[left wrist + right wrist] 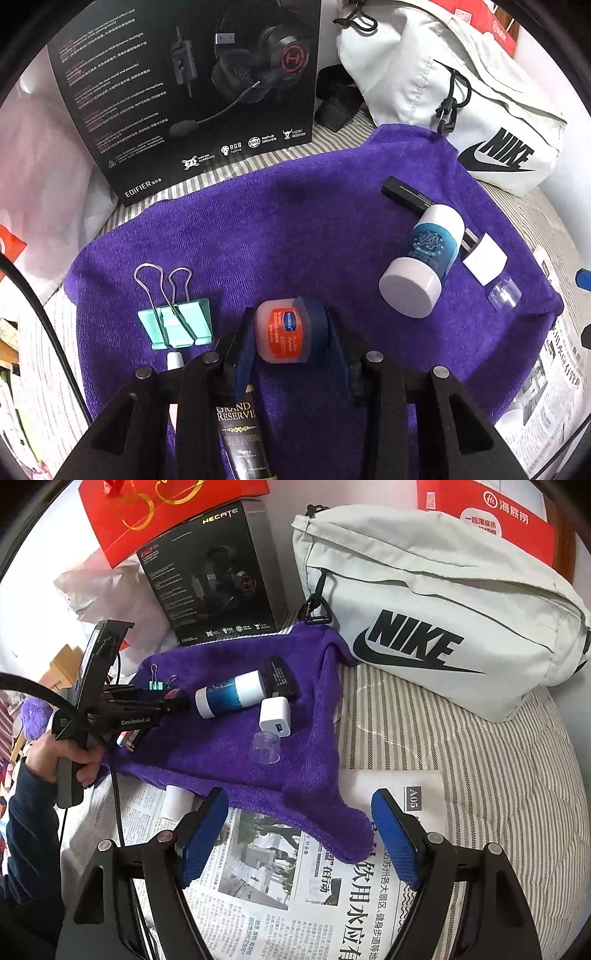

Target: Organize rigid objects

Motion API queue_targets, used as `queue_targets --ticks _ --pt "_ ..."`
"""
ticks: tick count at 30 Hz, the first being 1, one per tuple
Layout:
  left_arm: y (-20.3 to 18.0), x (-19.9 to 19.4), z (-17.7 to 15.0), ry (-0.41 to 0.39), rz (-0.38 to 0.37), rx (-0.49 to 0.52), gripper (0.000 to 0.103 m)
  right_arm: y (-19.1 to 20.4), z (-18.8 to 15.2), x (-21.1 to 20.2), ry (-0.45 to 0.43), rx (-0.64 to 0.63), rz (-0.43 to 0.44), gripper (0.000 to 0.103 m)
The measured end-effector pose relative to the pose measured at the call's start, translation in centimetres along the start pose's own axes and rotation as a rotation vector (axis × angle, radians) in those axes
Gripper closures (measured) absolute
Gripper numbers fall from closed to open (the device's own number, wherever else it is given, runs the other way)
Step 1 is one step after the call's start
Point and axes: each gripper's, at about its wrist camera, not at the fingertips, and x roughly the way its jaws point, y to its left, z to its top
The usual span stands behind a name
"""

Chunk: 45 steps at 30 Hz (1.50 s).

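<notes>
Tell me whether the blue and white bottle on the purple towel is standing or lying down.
Lying down. The blue and white bottle rests on its side on the purple towel, white cap end toward the left wrist camera, beside the white charger.

Setting: home, prob. bedroom. Work surface = bed w/ grey-striped sheet (461,746). Purple towel (236,753) and newspaper (295,904) spread on it. Personal clutter at back: white Nike bag (424,602), headset box (192,92), red gift bag (155,513), red carton (487,520).

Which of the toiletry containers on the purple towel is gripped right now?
The small orange-labelled jar, clamped in the left gripper; the blue bottle lies free.
</notes>
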Motion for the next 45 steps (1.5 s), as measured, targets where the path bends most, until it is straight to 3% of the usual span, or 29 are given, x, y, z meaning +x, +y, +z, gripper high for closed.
queue_targets --ticks 4,11,23,30,41,45 --pt "-0.3 0.1 -0.2 0.009 0.006 0.003 0.055 0.1 -0.5 -0.3 0.004 0.002 0.001 0.024" --pt "-1.2 -1.3 -1.7 0.026 0.028 0.011 0.055 0.0 -1.4 -1.4 -0.008 0.015 0.002 0.024" --pt "-5.7 -8.6 -5.9 -0.069 -0.032 0.011 0.055 -0.1 -3.5 -3.4 -0.024 0.039 -0.005 0.024" --pt "-8.3 -7.9 -7.0 -0.044 -0.094 -0.04 0.055 -0.7 -4.7 -4.6 -0.034 0.054 -0.007 0.024" --pt "-10.6 -6.3 -7.2 0.005 -0.067 -0.085 0.054 -0.8 -5.7 -4.6 -0.023 0.045 0.029 0.024" --pt "-10.6 -5.0 -6.9 0.039 -0.083 -0.121 0.061 -1.1 -6.0 -4.3 -0.014 0.053 0.032 0.024"
